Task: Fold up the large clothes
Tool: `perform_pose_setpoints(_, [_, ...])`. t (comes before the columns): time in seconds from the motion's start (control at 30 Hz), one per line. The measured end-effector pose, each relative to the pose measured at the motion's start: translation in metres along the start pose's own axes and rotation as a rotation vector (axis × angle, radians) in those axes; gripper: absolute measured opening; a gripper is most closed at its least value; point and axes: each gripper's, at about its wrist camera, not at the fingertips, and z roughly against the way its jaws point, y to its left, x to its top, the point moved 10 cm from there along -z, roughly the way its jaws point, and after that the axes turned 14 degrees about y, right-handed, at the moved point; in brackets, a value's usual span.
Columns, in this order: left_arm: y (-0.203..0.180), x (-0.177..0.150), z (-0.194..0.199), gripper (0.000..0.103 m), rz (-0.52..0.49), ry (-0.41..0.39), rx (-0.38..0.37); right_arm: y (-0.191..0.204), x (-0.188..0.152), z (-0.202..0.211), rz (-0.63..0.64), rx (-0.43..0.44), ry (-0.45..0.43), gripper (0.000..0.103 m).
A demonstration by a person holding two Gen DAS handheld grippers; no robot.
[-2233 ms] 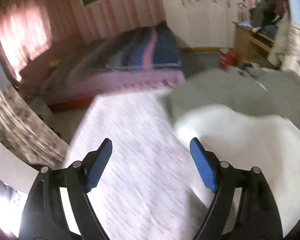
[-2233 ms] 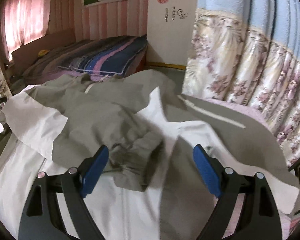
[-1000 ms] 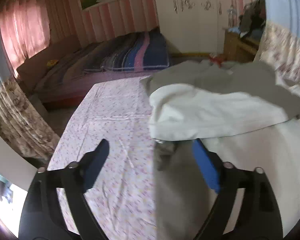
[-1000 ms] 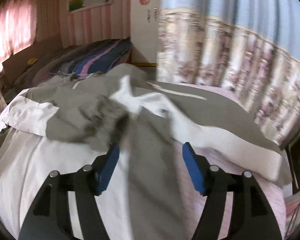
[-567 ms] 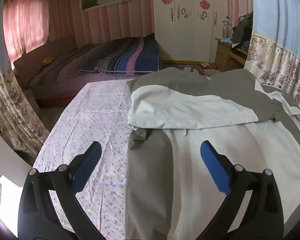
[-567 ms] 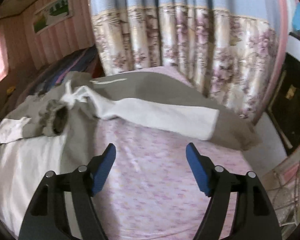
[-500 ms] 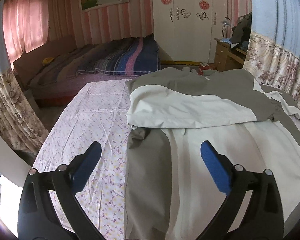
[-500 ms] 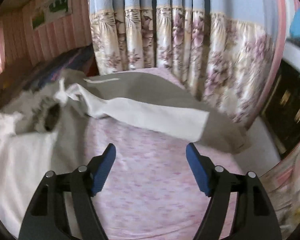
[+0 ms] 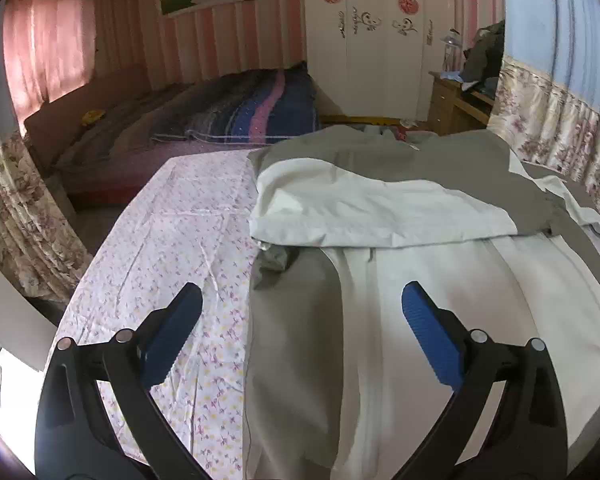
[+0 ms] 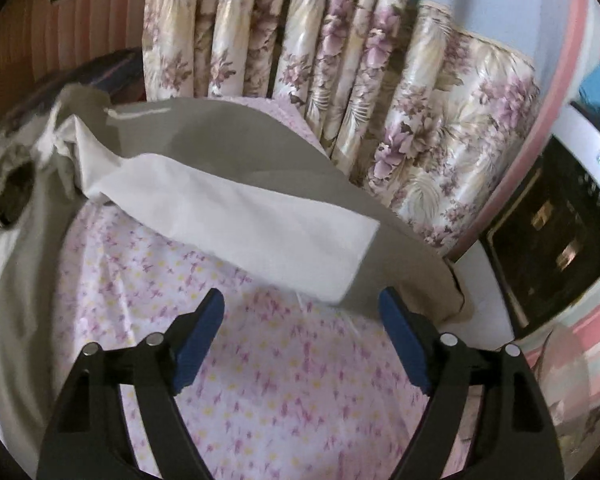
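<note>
A large grey and white jacket (image 9: 380, 272) lies spread on the flowered bedsheet (image 9: 172, 240). In the left wrist view one sleeve (image 9: 364, 212) is folded across its chest. My left gripper (image 9: 300, 316) is open and empty above the jacket's lower left part. In the right wrist view the other sleeve (image 10: 260, 220) stretches out to the right over the sheet (image 10: 280, 380), its grey cuff end (image 10: 432, 284) near the bed's edge. My right gripper (image 10: 300, 312) is open and empty just short of that sleeve's end.
A second bed with a striped blanket (image 9: 236, 120) stands beyond. A white wardrobe (image 9: 364, 40) and a wooden desk (image 9: 456, 104) are at the back. Flowered curtains (image 10: 340, 80) hang close behind the sleeve. A dark appliance (image 10: 560, 232) stands at the right.
My right gripper has swung right from the jacket's middle to the outstretched sleeve and come closer to its end. My left gripper has settled facing the folded sleeve and jacket body. Both stay open.
</note>
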Motion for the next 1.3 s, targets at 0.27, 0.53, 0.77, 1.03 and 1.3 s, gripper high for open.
perform_pose_setpoints(0.27, [-0.003,0.007,-0.008,0.099,0.007,0.012,-0.025,-0.009,0.024,-0.013,-0.026,-0.101,-0.017,0.08])
perform_pose_setpoints(0.53, [-0.008,0.019,-0.021,0.099,0.006,0.027,-0.033,-0.006,0.034,-0.01,-0.076,0.015,-0.018,0.013])
perform_pose_setpoints(0.77, [-0.001,0.032,-0.025,0.098,0.028,0.034,-0.036,-0.016,0.08,0.071,-0.21,0.107,-0.283,0.007])
perform_pose_setpoints(1.03, [0.005,0.049,-0.012,0.099,0.037,0.002,-0.062,0.09,0.14,0.208,-0.109,0.483,-0.598,0.006])
perform_pose_setpoints(1.3, [0.011,0.054,-0.013,0.099,0.06,0.001,-0.088,0.323,0.094,0.206,0.254,0.75,-0.4,0.007])
